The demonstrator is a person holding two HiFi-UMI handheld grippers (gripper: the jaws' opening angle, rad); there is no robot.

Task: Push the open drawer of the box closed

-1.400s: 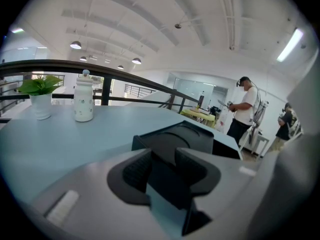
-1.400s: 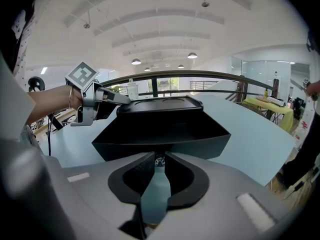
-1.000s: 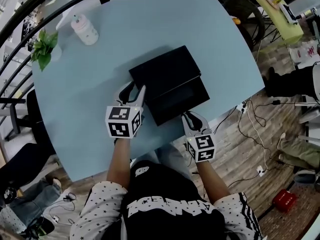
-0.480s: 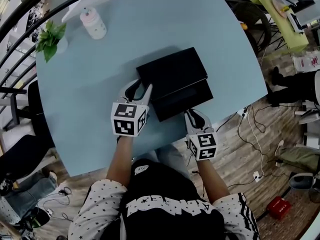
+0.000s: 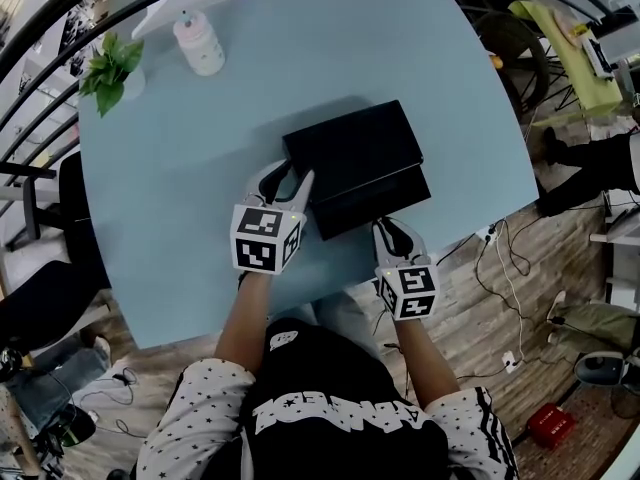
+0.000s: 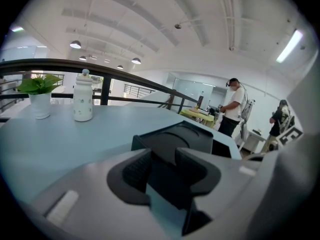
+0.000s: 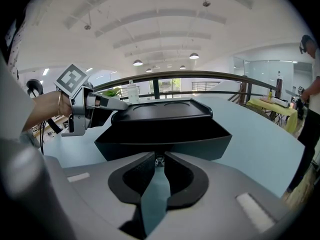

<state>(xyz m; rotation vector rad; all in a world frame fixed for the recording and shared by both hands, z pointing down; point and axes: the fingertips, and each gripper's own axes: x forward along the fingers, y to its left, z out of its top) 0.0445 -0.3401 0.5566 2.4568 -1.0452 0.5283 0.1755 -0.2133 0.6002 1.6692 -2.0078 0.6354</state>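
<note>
A black box (image 5: 352, 146) lies on the pale blue table (image 5: 200, 128), its drawer (image 5: 378, 200) sticking out a little toward me. My right gripper (image 5: 390, 226) is at the drawer front. In the right gripper view the drawer (image 7: 165, 136) fills the middle, and the right gripper (image 7: 159, 159) has its tips closed around a small metal knob (image 7: 159, 161). My left gripper (image 5: 292, 173) is at the box's near left corner, one finger (image 7: 107, 104) resting on the top edge. In the left gripper view the left gripper (image 6: 162, 159) has its pads apart, with the box (image 6: 175, 136) just beyond.
A white bottle (image 5: 200, 46) and a small potted plant (image 5: 112, 68) stand at the table's far left. A dark railing (image 6: 125, 74) runs behind the table. Cables (image 5: 500, 258) lie on the wooden floor to the right. People (image 6: 234, 106) stand in the background.
The drawer sticks out less than a second ago, with the right gripper following it toward the box. The left gripper has kept its place at the box's corner.
</note>
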